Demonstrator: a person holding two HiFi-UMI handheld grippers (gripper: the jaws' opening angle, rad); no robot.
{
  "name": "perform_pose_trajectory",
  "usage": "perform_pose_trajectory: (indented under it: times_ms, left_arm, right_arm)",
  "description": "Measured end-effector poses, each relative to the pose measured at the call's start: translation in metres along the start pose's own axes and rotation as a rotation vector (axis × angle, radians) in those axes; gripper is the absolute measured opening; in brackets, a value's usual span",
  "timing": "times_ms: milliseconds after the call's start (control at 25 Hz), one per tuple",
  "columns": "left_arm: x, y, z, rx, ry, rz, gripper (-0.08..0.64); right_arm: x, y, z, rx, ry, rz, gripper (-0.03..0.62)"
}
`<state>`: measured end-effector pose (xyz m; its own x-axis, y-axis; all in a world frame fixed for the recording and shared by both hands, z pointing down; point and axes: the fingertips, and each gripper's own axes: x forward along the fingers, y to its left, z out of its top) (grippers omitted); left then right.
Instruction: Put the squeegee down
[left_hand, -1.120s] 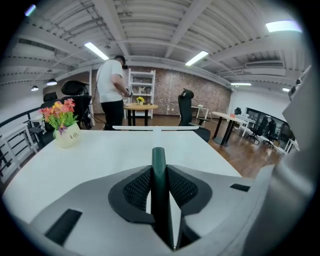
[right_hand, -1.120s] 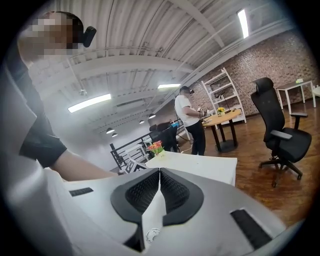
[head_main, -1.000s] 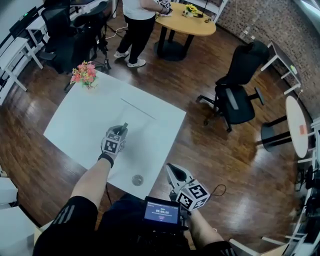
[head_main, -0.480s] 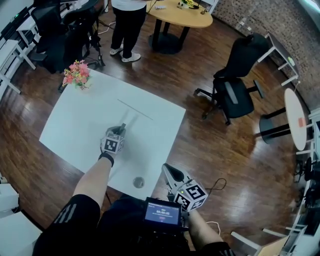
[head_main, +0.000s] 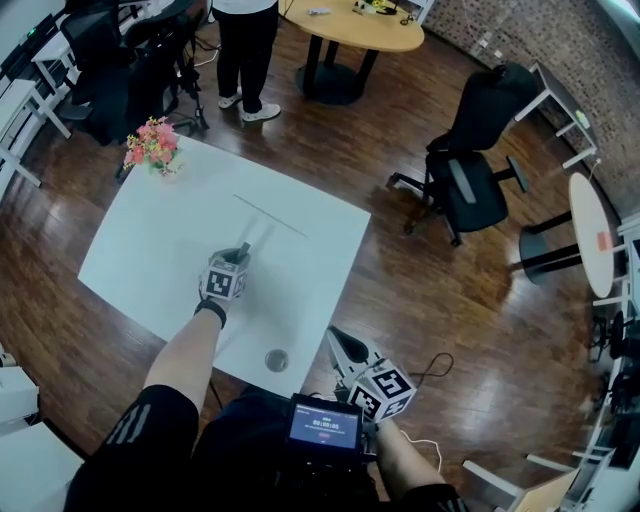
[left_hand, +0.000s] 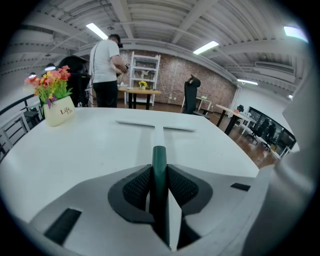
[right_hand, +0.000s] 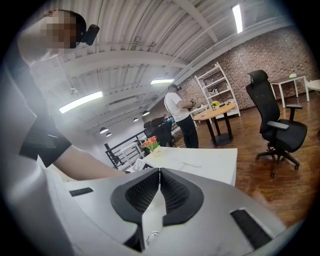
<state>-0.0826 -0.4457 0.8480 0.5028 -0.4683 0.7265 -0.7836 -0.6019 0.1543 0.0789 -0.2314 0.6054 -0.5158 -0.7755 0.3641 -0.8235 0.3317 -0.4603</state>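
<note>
The squeegee (head_main: 264, 224) is white and T-shaped, with a dark green grip end (left_hand: 159, 159). Its long blade (left_hand: 154, 125) lies flat on the white table (head_main: 140, 250) and its shaft points back at me. My left gripper (head_main: 238, 259) holds the green end low over the table. Its jaws are opening, with the pads (left_hand: 136, 186) still against the grip on both sides (left_hand: 159, 175). My right gripper (head_main: 346, 345) hangs off the table's near right corner, shut with nothing between its jaws (right_hand: 159, 174).
A flower pot (head_main: 152, 152) stands at the table's far left corner, and a small round object (head_main: 276, 360) lies near its front edge. A black office chair (head_main: 470, 175) is to the right. A person (head_main: 245, 45) stands by a round wooden table (head_main: 360, 28) behind.
My left gripper has sunk a little towards the table with the squeegee. The right gripper has stayed put. The person at the back has shifted.
</note>
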Motion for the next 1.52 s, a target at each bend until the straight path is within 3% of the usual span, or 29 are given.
perform_pose_trajectory:
  times_ms: [200,400,600,800,960,1160,1520]
  left_arm:
    - [-0.010,-0.003,0.001,0.019,0.012,0.027,0.158]
    - [-0.020,-0.017,0.014,0.056,-0.046,-0.027,0.189]
    - [-0.063,-0.049,0.046,0.116,-0.140,-0.079,0.197]
    - [-0.115,-0.086,0.057,0.182,-0.182,-0.102,0.209]
    - [-0.163,-0.123,0.044,0.200,-0.215,-0.102,0.213]
    - [-0.216,-0.170,0.021,0.139,-0.264,-0.097,0.222]
    - [-0.301,-0.271,-0.035,0.134,-0.332,-0.101,0.232]
  right_arm:
    - [-0.008,-0.004,0.001,0.004,-0.008,-0.002,0.031]
    - [-0.016,-0.007,0.008,-0.013,-0.032,-0.001,0.031]
    - [-0.031,-0.005,0.024,-0.052,-0.076,0.006,0.031]
    - [-0.060,0.006,0.036,-0.092,-0.118,0.042,0.031]
    - [-0.097,0.012,0.034,-0.101,-0.148,0.057,0.031]
    - [-0.146,0.020,0.027,-0.120,-0.183,0.080,0.031]
    - [-0.216,0.049,-0.003,-0.154,-0.192,0.150,0.029]
